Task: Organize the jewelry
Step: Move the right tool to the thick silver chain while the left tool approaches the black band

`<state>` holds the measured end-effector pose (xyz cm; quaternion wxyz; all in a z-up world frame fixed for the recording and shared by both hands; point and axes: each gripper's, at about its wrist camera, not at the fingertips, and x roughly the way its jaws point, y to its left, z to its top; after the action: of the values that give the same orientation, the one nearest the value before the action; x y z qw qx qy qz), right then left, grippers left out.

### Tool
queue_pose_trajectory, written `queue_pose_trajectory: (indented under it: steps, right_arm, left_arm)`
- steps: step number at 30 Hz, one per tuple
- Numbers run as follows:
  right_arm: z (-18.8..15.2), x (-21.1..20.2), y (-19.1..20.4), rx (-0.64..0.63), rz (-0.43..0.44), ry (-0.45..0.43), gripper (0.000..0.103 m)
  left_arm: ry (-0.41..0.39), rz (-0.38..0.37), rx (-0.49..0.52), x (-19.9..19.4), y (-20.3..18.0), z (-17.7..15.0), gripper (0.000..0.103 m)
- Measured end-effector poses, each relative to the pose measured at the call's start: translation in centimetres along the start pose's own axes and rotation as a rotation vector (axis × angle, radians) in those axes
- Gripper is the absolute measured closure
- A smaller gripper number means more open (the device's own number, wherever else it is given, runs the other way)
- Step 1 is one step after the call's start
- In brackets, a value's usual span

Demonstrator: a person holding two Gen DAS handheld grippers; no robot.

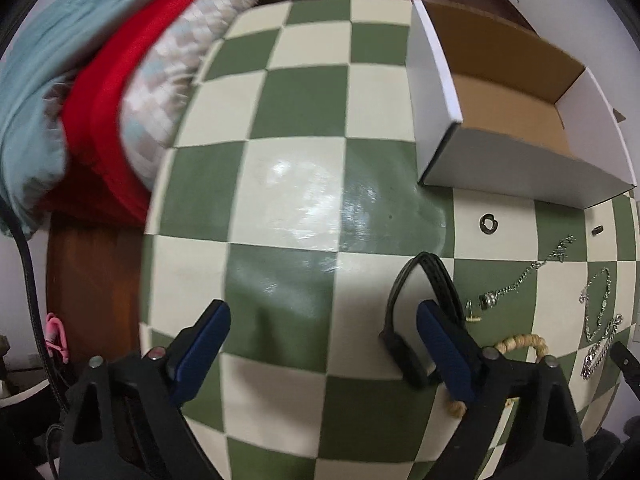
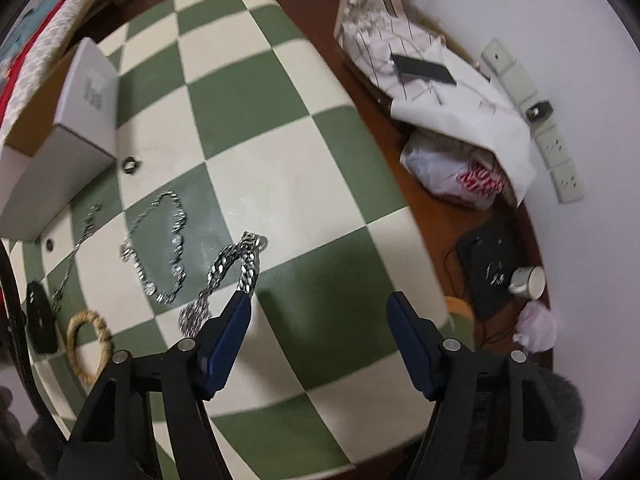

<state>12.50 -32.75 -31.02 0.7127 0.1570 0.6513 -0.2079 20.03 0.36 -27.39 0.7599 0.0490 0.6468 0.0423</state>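
Jewelry lies on a green-and-cream checkered mat (image 1: 296, 184). An open white cardboard box (image 1: 520, 120) stands at its far right; it also shows in the right wrist view (image 2: 60, 152). My left gripper (image 1: 324, 332) is open and empty above the mat, with a black strap bracelet (image 1: 420, 312) by its right finger. A woven bracelet (image 1: 520, 344), silver chains (image 1: 600, 312) and a ring (image 1: 489, 224) lie further right. My right gripper (image 2: 320, 312) is open and empty; a thick silver chain (image 2: 228, 276) lies just past its left finger, a thinner chain (image 2: 160, 240) beyond.
Folded teal, red and patterned fabrics (image 1: 100, 92) lie left of the mat. Right of the mat on the wooden surface are a cloth bag with a phone (image 2: 424, 68), a plastic bag (image 2: 456, 172), a black device (image 2: 488, 264) and a small cup (image 2: 528, 280).
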Motion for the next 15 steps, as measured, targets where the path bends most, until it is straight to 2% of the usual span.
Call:
queue_pose_trajectory:
  steps: [2,4,8,11,14,15]
  right_arm:
    - [0.2,0.6,0.3,0.011,0.014,-0.016,0.035]
    - [0.4,0.8,0.7,0.007,0.003,-0.029,0.035]
    - [0.3,1.0,2.0,-0.017,0.010,-0.028,0.049]
    - [0.2,0.9,2.7,-0.030,0.030,-0.035,0.056]
    - [0.0,0.6,3.4,-0.052,0.032,-0.049,0.064]
    - [-0.1,0.6,3.5,-0.057,0.031,-0.050,0.065]
  left_arm:
    - [0.010,0.001,0.015,0.7,-0.5,0.1,0.012]
    - [0.013,0.004,0.029,1.2,-0.9,0.0,0.024]
    - [-0.008,-0.012,0.039,1.4,-1.3,-0.1,0.029]
    - [-0.018,-0.020,0.056,1.2,-1.7,-0.1,0.037]
    - [-0.028,-0.042,0.072,1.0,-2.1,-0.2,0.053]
    - [-0.028,-0.054,0.076,0.8,-2.2,-0.3,0.062]
